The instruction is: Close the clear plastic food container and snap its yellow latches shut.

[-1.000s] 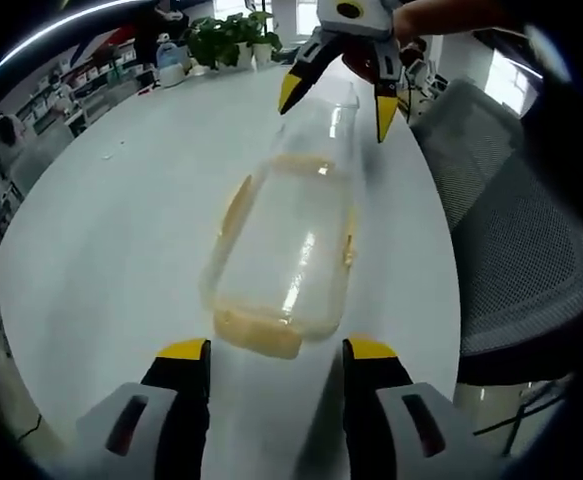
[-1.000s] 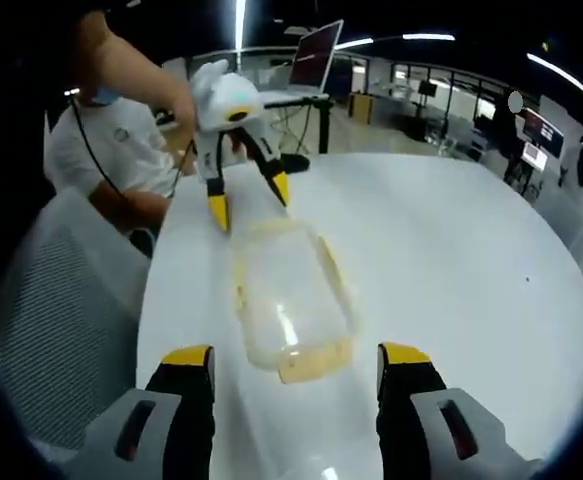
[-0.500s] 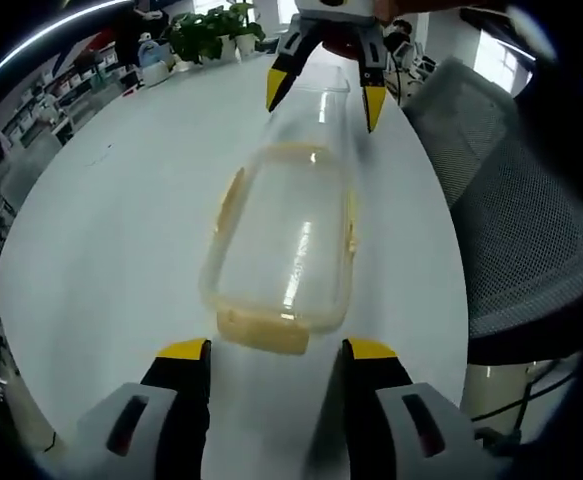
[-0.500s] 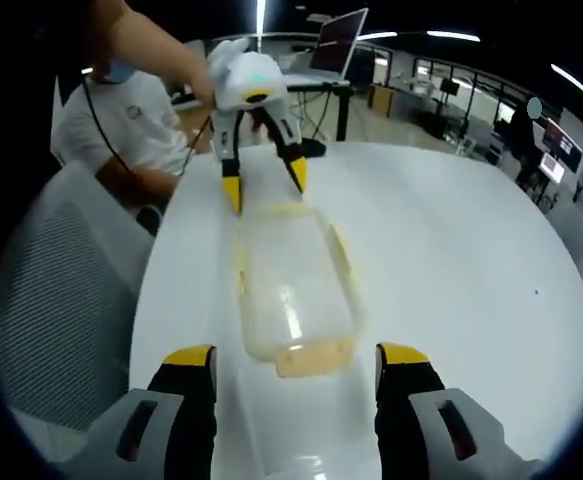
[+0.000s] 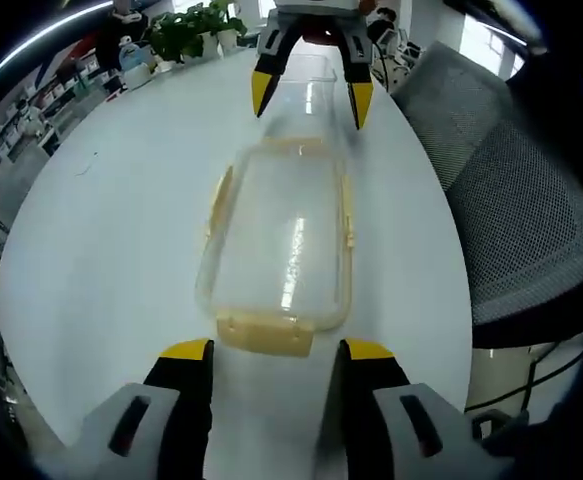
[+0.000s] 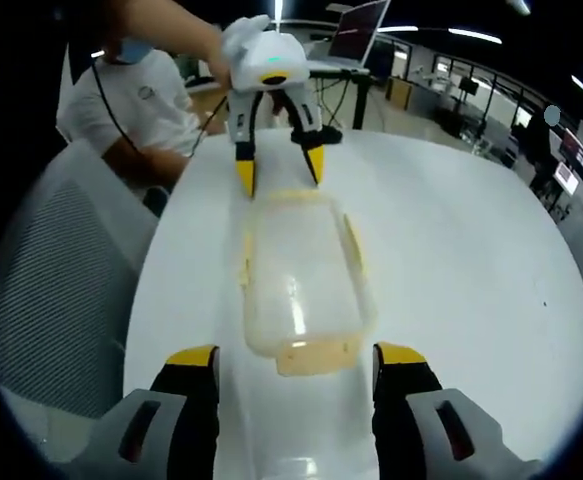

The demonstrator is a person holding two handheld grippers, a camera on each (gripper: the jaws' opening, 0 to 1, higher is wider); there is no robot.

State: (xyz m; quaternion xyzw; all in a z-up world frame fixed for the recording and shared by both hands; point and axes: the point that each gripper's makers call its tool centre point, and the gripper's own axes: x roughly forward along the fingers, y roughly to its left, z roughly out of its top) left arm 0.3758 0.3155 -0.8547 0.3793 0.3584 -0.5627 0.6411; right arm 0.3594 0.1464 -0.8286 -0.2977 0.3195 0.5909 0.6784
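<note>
Container: the clear rectangular plastic food container [image 5: 279,250] lies flat on the round white table [image 5: 111,230], lengthwise between the two grippers, lid down on it.
Latches: a yellow latch [image 5: 265,334] sticks out at the end nearest the left gripper; thin yellow latches [image 5: 217,195] run along both long sides.
Left gripper: the left gripper [image 5: 271,352] sits just short of the container's near end, yellow-tipped jaws spread, holding nothing.
Right gripper: the right gripper [image 6: 295,356] is at the opposite end, jaws spread wide and empty, with that end's yellow latch [image 6: 311,357] between its tips.
Surroundings: a grey mesh office chair [image 5: 516,210] stands beside the table; potted green plants [image 5: 186,28] are at its far edge.
Person: a person in a white shirt [image 6: 136,100] holds the left gripper.
</note>
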